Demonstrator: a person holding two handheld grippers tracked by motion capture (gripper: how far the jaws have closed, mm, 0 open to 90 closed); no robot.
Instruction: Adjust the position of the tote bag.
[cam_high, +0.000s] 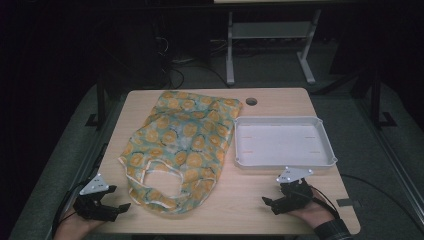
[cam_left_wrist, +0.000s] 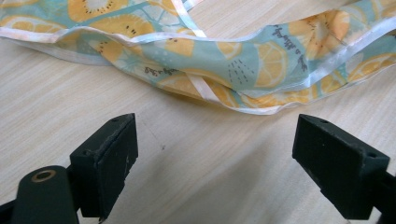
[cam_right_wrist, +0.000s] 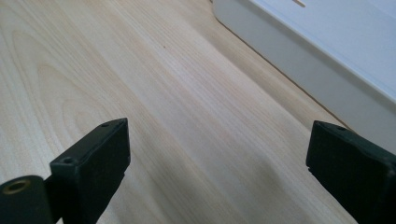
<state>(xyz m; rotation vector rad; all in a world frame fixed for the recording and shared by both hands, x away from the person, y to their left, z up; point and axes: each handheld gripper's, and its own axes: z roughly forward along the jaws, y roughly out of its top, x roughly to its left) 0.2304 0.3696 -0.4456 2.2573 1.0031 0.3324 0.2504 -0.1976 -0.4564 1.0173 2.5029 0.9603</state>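
A thin fabric bag printed with orange slices on pale teal lies spread flat over the left half of the wooden table, its handle loop toward the front. My left gripper rests at the front left corner, open, jaws pointing right at the bag's handle edge, a short gap away. My right gripper sits at the front right, open, pointing left over bare wood. An empty white tray stands just behind it, its wall seen in the right gripper view.
A round cable hole is in the table's back edge. Bare wood lies between the bag and my right gripper. Beyond the table are a grey floor, cables and metal stand legs.
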